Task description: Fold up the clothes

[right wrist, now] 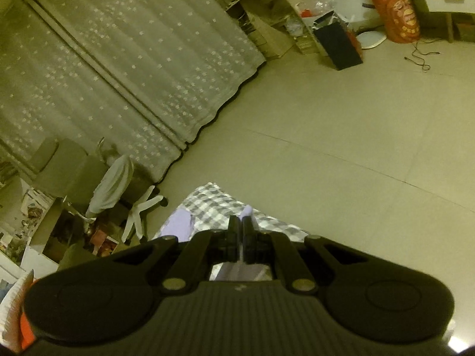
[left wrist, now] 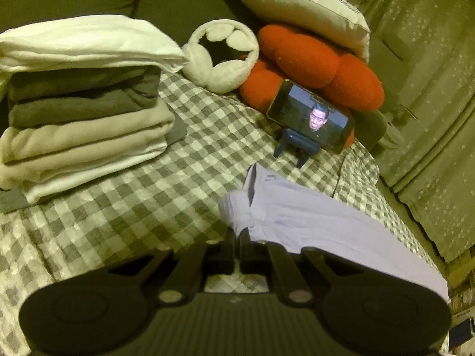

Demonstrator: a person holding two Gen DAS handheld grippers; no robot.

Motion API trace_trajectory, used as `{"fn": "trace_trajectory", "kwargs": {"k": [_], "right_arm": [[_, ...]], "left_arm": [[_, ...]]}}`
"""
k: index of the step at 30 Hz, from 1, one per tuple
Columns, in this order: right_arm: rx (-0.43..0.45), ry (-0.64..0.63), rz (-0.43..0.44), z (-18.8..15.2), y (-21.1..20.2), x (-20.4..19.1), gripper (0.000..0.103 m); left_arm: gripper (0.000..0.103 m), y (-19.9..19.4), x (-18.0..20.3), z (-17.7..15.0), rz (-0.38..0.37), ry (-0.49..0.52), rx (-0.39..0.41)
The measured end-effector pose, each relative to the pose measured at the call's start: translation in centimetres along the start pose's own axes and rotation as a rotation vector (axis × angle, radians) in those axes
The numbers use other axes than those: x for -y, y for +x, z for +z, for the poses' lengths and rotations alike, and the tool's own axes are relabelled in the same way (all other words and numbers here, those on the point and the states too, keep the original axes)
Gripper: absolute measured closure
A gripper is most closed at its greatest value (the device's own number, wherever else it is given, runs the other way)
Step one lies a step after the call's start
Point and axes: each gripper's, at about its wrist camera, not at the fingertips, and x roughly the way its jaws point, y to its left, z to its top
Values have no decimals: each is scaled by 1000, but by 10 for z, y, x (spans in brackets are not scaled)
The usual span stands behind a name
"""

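A pale lilac garment (left wrist: 311, 216) lies across the checked bedspread (left wrist: 124, 207), spreading from the middle to the lower right of the left wrist view. My left gripper (left wrist: 237, 234) is shut on a bunched edge of that garment. In the right wrist view my right gripper (right wrist: 240, 222) is shut on a thin fold of the same lilac garment (right wrist: 247, 211), which pokes up past the fingertips; more lilac cloth (right wrist: 178, 225) hangs to the left over the checked bed corner (right wrist: 207, 201). A stack of folded clothes (left wrist: 83, 103), white, grey and beige, stands at the left on the bed.
A phone on a blue stand (left wrist: 311, 118) plays a video near the bed's head, with an orange plush cushion (left wrist: 311, 65), a white plush (left wrist: 222, 56) and a pillow (left wrist: 294, 9) behind. Starred curtains (right wrist: 118, 68), a swivel chair (right wrist: 118, 190), bare floor (right wrist: 341, 148) and boxes (right wrist: 335, 44) lie beyond the bed.
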Motion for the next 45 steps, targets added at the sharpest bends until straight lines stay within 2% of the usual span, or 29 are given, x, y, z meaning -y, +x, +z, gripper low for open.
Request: {"fn": "trace_trajectory", "kwargs": {"k": [9, 15, 21, 26, 33, 45], "right_arm": [[-6, -10, 46, 9, 14, -15, 99], [-5, -13, 58, 19, 28, -28, 99], [-22, -32, 60, 26, 51, -50, 99], [-35, -77, 38, 24, 76, -72, 99], [-91, -84, -33, 22, 121, -75, 99], [-112, -133, -103, 18, 165, -112, 99]], "left_arm": [[101, 2, -2, 1, 41, -45, -27], [101, -1, 12, 10, 57, -59, -38], [101, 19, 25, 23, 119, -98, -90], [101, 39, 37, 38, 145, -122, -122], [101, 74, 50, 61, 164, -134, -173], [101, 140, 64, 82, 222, -157, -268]]}}
